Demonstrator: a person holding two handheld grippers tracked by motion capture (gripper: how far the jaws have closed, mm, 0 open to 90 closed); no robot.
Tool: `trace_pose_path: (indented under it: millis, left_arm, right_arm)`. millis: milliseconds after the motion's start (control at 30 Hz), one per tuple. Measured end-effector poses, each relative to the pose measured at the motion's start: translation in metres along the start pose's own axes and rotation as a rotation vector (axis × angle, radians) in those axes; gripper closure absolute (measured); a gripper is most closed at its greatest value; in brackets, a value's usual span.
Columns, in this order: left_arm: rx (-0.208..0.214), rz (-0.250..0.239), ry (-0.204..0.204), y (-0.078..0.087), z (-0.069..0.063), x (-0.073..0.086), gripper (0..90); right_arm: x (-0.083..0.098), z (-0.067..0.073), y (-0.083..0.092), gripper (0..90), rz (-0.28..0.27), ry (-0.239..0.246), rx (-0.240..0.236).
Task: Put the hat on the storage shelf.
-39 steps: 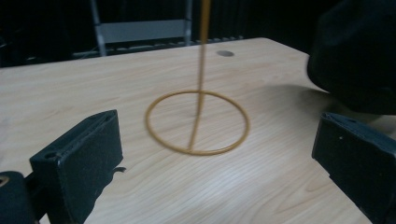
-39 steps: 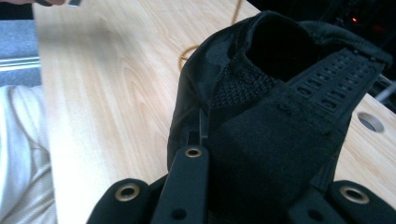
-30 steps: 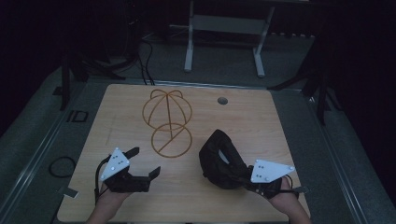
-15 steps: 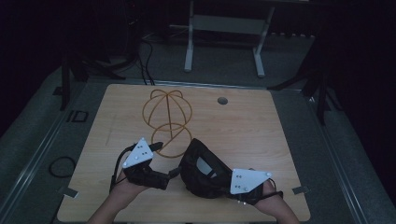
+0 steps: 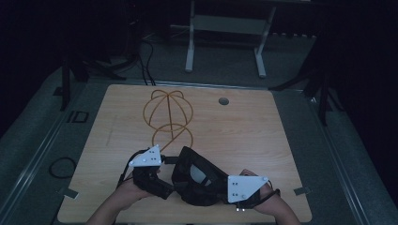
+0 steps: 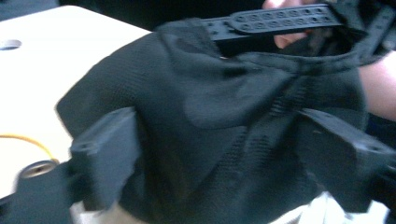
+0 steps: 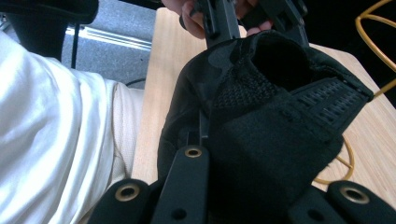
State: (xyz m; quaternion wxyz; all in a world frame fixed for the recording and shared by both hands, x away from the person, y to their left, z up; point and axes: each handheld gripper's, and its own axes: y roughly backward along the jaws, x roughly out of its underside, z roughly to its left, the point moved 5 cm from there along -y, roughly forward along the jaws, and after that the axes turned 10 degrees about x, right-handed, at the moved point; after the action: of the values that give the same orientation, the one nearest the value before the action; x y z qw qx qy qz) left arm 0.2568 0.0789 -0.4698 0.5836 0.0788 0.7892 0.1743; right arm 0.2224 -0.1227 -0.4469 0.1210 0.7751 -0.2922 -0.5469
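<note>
A black cap [image 5: 196,179] hangs just above the table's front edge, with my right gripper [image 5: 215,188] shut on its fabric [image 7: 261,107]. My left gripper [image 5: 168,185] has come up against the cap's left side. In the left gripper view the two black fingers [image 6: 105,154] straddle the cap's crown [image 6: 224,116], and the pads stand apart from the cloth. Its jaws have just been closing with the cap between them. The cap's perforated strap [image 6: 280,18] shows beyond the crown. An orange wire cap stand [image 5: 170,115] lies farther back on the wooden table [image 5: 263,136].
A round cable hole [image 5: 223,101] sits near the table's far edge. Grey metal frame legs [image 5: 225,42] stand on the floor beyond the table. A white-clothed body [image 7: 46,140] is close at the front edge, left of the cap in the right gripper view.
Both hands have drawn together. The left gripper moved right to the cap, and the right gripper carried the cap left toward it. The left jaws now stand around the cap.
</note>
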Motion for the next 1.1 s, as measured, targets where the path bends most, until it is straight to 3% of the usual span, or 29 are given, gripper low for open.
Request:
trace_pose_path:
  millis: [67, 133, 167, 200, 267, 333, 433, 567, 667, 967, 1033, 1100]
  left_arm:
    - [0.014, 0.002, -0.01, -0.001, -0.002, 0.0, 21.6]
    - [0.025, -0.007, -0.018, -0.002, -0.003, 0.0, 37.2]
    - [0.025, -0.007, -0.018, -0.002, -0.003, 0.0, 37.2]
    - [0.018, -0.015, -0.039, -0.001, -0.005, -0.001, 52.5]
    - [0.018, -0.029, -0.045, 0.001, -0.005, -0.002, 64.1]
    - [0.022, -0.075, -0.037, 0.005, -0.004, -0.005, 76.0]
    - [-0.02, -0.057, -0.053, 0.002, -0.006, -0.007, 88.8]
    - [-0.066, -0.048, -0.089, -0.001, -0.01, -0.01, 90.0]
    - [-0.082, -0.063, -0.092, 0.0, -0.012, -0.015, 90.0]
    - [-0.096, -0.034, -0.117, -0.004, -0.019, -0.027, 90.0]
    - [-0.084, -0.048, -0.095, -0.006, -0.018, -0.03, 90.0]
    - [-0.084, -0.065, -0.101, -0.008, -0.019, -0.034, 90.0]
  right_arm:
    - [0.0, 0.0, 0.0, 89.1, -0.003, 0.0, -0.007]
    - [0.0, 0.0, 0.0, 89.1, -0.002, 0.001, -0.006]
    - [0.001, 0.0, 0.0, 89.1, -0.001, 0.001, -0.002]
    - [0.002, -0.001, 0.001, 89.1, 0.001, 0.0, -0.005]
    - [0.002, -0.002, 0.002, 89.1, -0.004, -0.003, -0.01]
    - [0.003, -0.002, 0.004, 89.1, -0.01, -0.007, -0.004]
    - [0.004, -0.003, 0.005, 89.1, -0.011, -0.018, -0.005]
    - [0.005, -0.004, 0.006, 89.0, -0.008, -0.028, -0.007]
    - [0.007, -0.009, 0.01, 88.9, -0.017, -0.058, -0.005]
    - [0.013, -0.016, 0.021, 88.4, -0.01, -0.097, -0.024]
    - [0.016, -0.019, 0.023, 85.3, 0.002, -0.118, -0.018]
    - [0.019, -0.023, 0.027, 83.3, 0.0, -0.14, 0.014]
